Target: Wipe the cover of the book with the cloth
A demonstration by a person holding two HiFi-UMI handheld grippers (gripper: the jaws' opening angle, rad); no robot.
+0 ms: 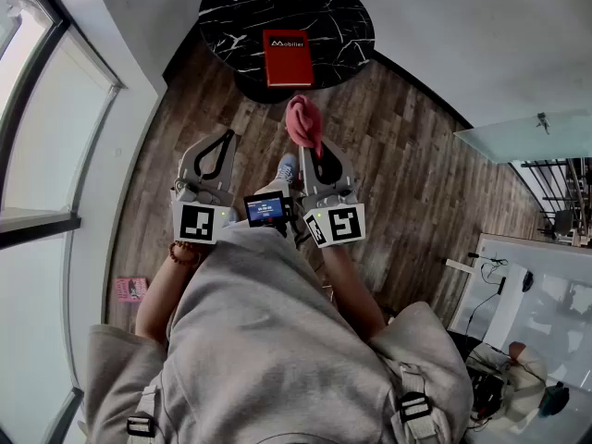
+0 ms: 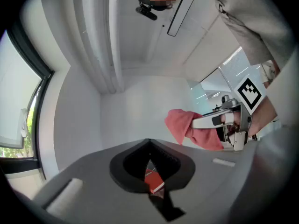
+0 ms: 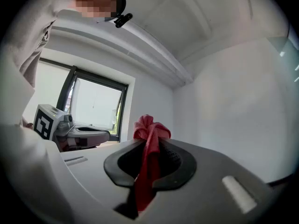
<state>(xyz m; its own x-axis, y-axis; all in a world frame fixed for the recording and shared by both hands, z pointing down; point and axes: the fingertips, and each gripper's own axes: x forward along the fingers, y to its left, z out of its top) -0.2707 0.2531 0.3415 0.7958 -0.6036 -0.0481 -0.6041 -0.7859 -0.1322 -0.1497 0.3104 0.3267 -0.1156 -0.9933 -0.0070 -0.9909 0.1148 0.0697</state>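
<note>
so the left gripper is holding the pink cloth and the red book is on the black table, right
Not quite: the right gripper holds the pink cloth, pinched in its jaws, per the right gripper view. The red book is on the black table.

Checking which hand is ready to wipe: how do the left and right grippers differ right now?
The right gripper is shut on the pink cloth; the left gripper is shut on nothing. Cloth bunches out beyond the right gripper; nothing sticks out of the left gripper. Both point toward the red book, short of it.
</note>
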